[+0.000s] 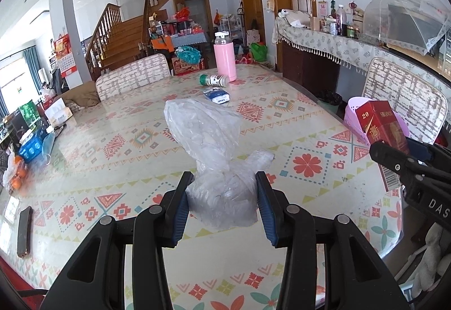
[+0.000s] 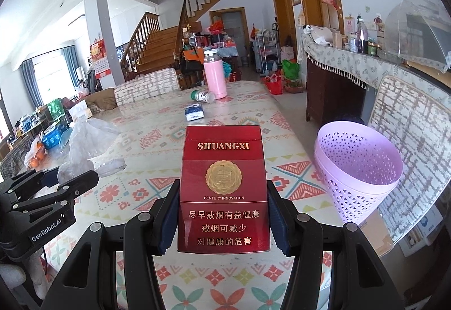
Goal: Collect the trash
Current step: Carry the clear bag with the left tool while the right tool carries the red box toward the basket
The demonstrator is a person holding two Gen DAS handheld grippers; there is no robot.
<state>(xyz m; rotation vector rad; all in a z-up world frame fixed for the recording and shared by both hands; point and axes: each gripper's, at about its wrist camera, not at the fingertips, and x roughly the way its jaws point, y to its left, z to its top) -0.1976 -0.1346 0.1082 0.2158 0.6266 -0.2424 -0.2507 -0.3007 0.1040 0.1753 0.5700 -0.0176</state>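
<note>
- Left wrist view: the left hand-held gripper [image 1: 222, 198] is clamping a crumpled clear plastic bag [image 1: 210, 141], with the bag's top sticking up over the patterned table [image 1: 112, 141]. Off to the right, the right hand-held gripper [image 1: 394, 166] is holding a red cigarette pack [image 1: 380, 129] in front of the purple basket [image 1: 352, 110].
- Right wrist view: the right hand-held gripper [image 2: 222, 218] is squeezing the red cigarette pack [image 2: 222, 183] upright by its sides. The purple basket [image 2: 358, 166] is sitting just to the right, at the table [image 2: 282, 118] edge. A blue pack [image 2: 194, 112], a tipped bottle [image 2: 203, 96] and 1 pink flask [image 2: 214, 76] are lying farther back.

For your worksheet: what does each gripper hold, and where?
Left gripper: plastic bag, its bunched lower end. Right gripper: red pack, lower side edges.
</note>
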